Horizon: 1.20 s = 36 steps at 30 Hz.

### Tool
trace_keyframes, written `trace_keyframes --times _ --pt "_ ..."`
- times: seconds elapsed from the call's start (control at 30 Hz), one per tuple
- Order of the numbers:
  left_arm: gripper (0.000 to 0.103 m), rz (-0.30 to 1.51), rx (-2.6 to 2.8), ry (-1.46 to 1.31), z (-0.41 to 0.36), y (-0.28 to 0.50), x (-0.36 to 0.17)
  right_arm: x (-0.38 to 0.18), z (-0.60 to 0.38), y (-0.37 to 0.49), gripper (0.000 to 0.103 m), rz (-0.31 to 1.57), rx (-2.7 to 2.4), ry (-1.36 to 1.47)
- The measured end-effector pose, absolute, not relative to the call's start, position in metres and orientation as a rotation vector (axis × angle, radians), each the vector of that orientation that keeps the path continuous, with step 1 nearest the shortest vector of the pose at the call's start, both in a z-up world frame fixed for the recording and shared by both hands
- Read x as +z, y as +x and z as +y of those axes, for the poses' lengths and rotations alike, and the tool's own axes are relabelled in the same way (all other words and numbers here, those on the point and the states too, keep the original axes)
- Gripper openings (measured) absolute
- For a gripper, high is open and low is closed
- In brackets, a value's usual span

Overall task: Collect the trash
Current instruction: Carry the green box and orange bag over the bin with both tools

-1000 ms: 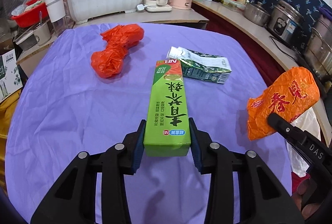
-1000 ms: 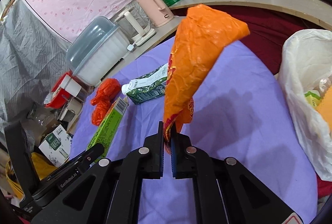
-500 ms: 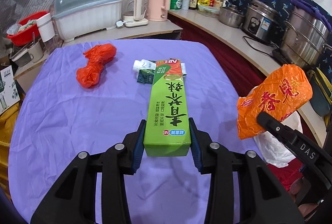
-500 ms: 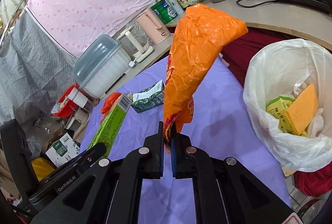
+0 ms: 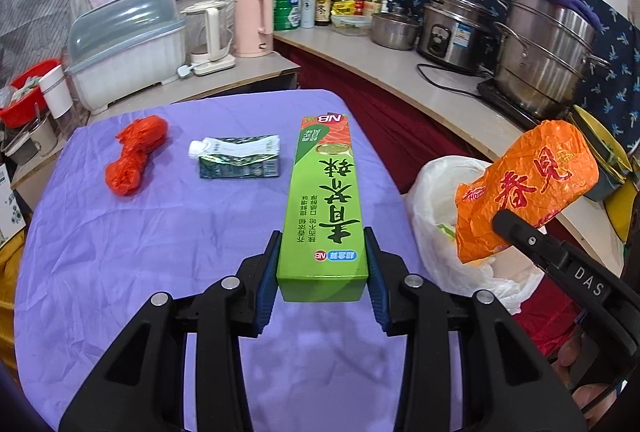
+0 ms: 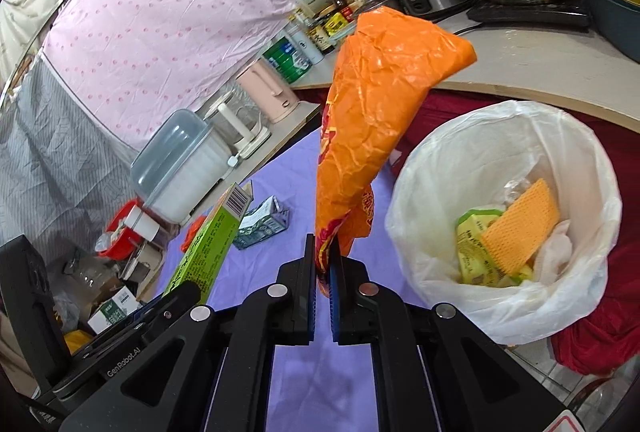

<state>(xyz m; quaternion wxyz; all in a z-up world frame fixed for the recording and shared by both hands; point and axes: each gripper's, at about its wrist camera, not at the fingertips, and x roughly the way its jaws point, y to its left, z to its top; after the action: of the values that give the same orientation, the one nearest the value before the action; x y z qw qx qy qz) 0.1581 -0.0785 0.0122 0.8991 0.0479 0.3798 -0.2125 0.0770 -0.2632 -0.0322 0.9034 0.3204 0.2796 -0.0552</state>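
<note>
Since both loads have been carried off the purple worktop (image 5: 120,256) toward the white-lined bin (image 6: 500,135), now alongside, disposal appears imminent; left hand-held gripper (image 5: 322,264) clamps the green carton (image 5: 324,199); right hand-held gripper (image 6: 322,264) pinches the orange bag (image 6: 380,103); red bag (image 5: 134,153) and crushed carton (image 5: 236,161) remain on the cloth.

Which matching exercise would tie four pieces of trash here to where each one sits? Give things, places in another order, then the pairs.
Things
1. green box
2. orange plastic bag
3. crushed drink carton
4. yellow waffle-textured sponge

Places
A. lying on the purple tablecloth
B. inside the white bin liner
C. clamped in the left gripper
D. pinched in the right gripper

Pairs: 1-C, 2-D, 3-A, 4-B
</note>
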Motion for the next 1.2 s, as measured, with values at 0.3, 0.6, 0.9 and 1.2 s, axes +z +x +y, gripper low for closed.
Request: trace_keyframes --times 0.3,0.6,0.9,1.2 --pt "0.037 0.782 -0.528 0.145 -0.133 0.141 0.014 -0.034 -0.308 0.048 0.006 0.554 -0.197 0.685" --pt "0.037 0.793 -0.610 0.188 -0.183 0.130 0.008 -0.041 -0.339 0.033 0.006 0.556 -0.260 0.689" --pt "0.037 0.805 -0.653 0.236 -0.223 0.128 -0.002 -0.050 -0.362 0.031 0.006 0.567 -0.315 0.684" --pt "0.037 0.841 -0.677 0.247 -0.242 0.137 -0.018 -0.063 -0.374 0.036 0.007 0.599 -0.352 0.684"
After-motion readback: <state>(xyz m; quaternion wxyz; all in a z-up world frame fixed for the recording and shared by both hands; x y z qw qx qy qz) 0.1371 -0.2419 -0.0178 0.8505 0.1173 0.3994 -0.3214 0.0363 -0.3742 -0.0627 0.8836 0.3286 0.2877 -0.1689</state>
